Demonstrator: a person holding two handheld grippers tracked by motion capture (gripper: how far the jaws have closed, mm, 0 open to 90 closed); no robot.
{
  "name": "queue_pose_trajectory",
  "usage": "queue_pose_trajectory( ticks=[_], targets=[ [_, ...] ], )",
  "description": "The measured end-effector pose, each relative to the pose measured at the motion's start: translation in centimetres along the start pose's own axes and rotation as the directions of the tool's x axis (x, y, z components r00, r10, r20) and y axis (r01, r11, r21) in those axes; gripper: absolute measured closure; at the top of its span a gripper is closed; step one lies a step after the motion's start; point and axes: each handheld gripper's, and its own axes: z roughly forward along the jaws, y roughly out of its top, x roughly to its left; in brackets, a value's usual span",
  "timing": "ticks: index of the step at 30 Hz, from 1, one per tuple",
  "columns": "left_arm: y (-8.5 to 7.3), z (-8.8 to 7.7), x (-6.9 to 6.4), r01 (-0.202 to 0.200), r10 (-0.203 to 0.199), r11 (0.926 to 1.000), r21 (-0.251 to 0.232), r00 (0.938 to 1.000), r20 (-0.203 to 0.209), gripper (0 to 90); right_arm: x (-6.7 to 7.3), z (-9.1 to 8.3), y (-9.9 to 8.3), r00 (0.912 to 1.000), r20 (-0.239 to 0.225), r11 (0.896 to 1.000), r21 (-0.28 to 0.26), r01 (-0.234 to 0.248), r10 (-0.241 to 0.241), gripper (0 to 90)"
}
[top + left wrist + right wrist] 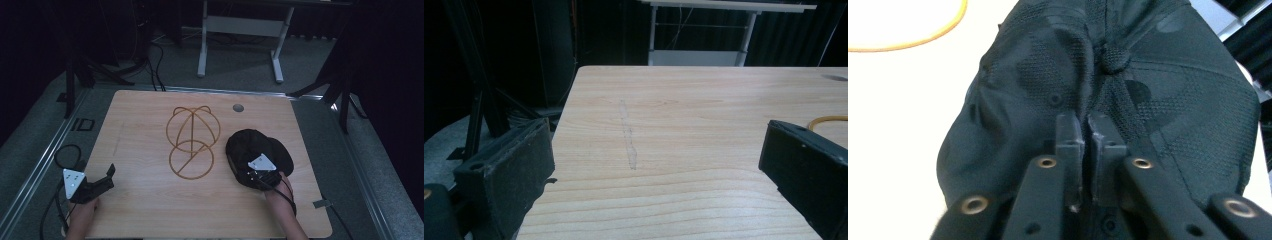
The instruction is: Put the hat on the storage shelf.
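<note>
One soft, light black cap [257,156] is pinched at its crown fabric by the closed right gripper [1087,131], likely to sag when lifted, while the left gripper [654,170] waits wide open and empty.

Black mesh cap [252,147] lies crown-up just right of wire stand [191,142].

Light wood table [150,210] w/ grey grommet [238,107] is carrying gold wire stand [191,142] mid-top, black cap [255,150] lying just right.
</note>
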Motion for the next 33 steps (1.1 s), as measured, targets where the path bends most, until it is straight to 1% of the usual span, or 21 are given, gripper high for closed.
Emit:
queue_pose_trajectory(
  ticks=[1,2,3,4,5,10,11,16,17,18,19,20,21,22,23,24,25,27,28,29,33],
  targets=[
    [0.0,0.0,0.0,0.0,0.0,1.0,0.001,1.0,-0.001,1.7,-0.2,-0.1,-0.1,0.9997,-0.012,1.0,-0.021,-0.021,0.021,87.1],
    [0.0,0.0,0.0,0.0,0.0,1.0,0.001,1.0,-0.001,1.7,-0.2,-0.1,-0.1,0.9997,-0.012,1.0,-0.021,-0.021,0.021,87.1],
    [0.0,0.0,0.0,0.001,-0.001,1.0,0.001,1.0,-0.001,1.6,-0.4,-0.5,0.0,0.9998,-0.006,0.999,-0.046,-0.018,0.018,87.7],
    [0.0,0.0,0.0,0.001,-0.001,1.0,0.001,1.0,-0.001,1.7,-0.4,-0.5,0.0,0.9998,-0.006,0.999,-0.046,-0.018,0.018,87.7],
    [0.0,0.0,0.0,0.0,0.0,1.0,0.001,1.0,0.0,1.7,-0.8,-1.0,0.3,0.9993,-0.018,0.997,-0.075,-0.034,0.033,87.9],
    [0.0,0.0,0.0,0.0,0.0,1.0,0.0,1.0,0.0,1.7,-1.7,-1.7,0.6,0.9991,-0.01,0.994,-0.103,-0.041,0.04,88.0],
    [0.0,0.0,0.0,0.0,0.0,1.0,0.001,1.0,0.0,1.7,-2.0,-2.2,0.8,0.9991,0.001,0.992,-0.115,-0.042,0.042,88.0],
    [0.0,0.0,0.0,0.002,-0.002,1.0,0.002,1.0,0.0,1.7,-2.8,-3.0,1.1,0.9985,0.017,0.989,-0.137,-0.049,0.052,88.0],
    [0.0,0.0,0.0,0.002,-0.002,1.0,0.002,1.0,0.0,1.6,-3.4,-3.5,1.3,0.9976,0.03,0.987,-0.153,-0.058,0.063,88.0],
    [0.0,0.0,0.0,0.002,-0.002,1.0,0.002,1.0,0.0,1.7,-3.4,-3.5,1.3,0.9976,0.03,0.987,-0.153,-0.058,0.063,88.0],
    [0.0,0.0,0.0,0.002,-0.002,1.0,0.001,1.0,0.0,1.7,-3.9,-3.9,1.4,0.9963,0.037,0.984,-0.165,-0.071,0.078,88.0],
    [0.0,0.0,0.0,0.002,-0.002,1.0,0.001,1.0,0.0,1.7,-3.9,-3.9,1.4,0.9963,0.037,0.984,-0.165,-0.071,0.078,88.0],
    [0.0,0.0,0.0,0.002,-0.002,1.0,0.001,1.0,-0.001,1.7,-4.6,-4.4,1.7,0.9951,0.046,0.981,-0.178,-0.079,0.088,88.0],
    [0.0,0.0,0.0,0.002,-0.002,1.0,0.001,1.0,-0.001,1.7,-4.6,-4.4,1.7,0.9951,0.046,0.981,-0.178,-0.079,0.088,88.0],
    [0.0,0.0,0.0,0.002,-0.002,1.0,0.002,1.0,-0.001,1.7,-5.2,-5.1,2.0,0.9936,0.054,0.977,-0.196,-0.087,0.099,88.0],
    [0.0,0.0,0.0,0.002,-0.002,1.0,0.002,1.0,-0.001,1.7,-5.2,-5.1,2.0,0.9936,0.054,0.977,-0.196,-0.087,0.099,88.0],
    [0.0,0.0,0.0,0.002,-0.002,1.0,0.001,1.0,-0.001,1.7,-5.7,-5.6,2.4,0.9928,0.055,0.973,-0.21,-0.093,0.107,88.0],
    [0.0,0.0,0.0,0.001,-0.001,1.0,0.001,1.0,-0.001,1.7,-6.2,-6.2,2.7,0.9916,0.058,0.969,-0.226,-0.099,0.115,88.0],
    [0.0,0.0,0.0,0.001,-0.001,1.0,0.001,1.0,-0.001,1.7,-6.2,-6.2,2.7,0.9916,0.058,0.969,-0.226,-0.099,0.115,88.0],
    [0.0,0.0,0.0,0.002,-0.002,1.0,0.002,1.0,-0.001,1.7,-6.6,-6.7,3.1,0.991,0.06,0.966,-0.238,-0.103,0.12,88.0],
    [0.0,0.0,0.0,0.001,-0.001,1.0,0.002,1.0,-0.001,1.7,-7.1,-7.6,3.7,0.9908,0.061,0.961,-0.258,-0.101,0.12,88.0]
  ],
)
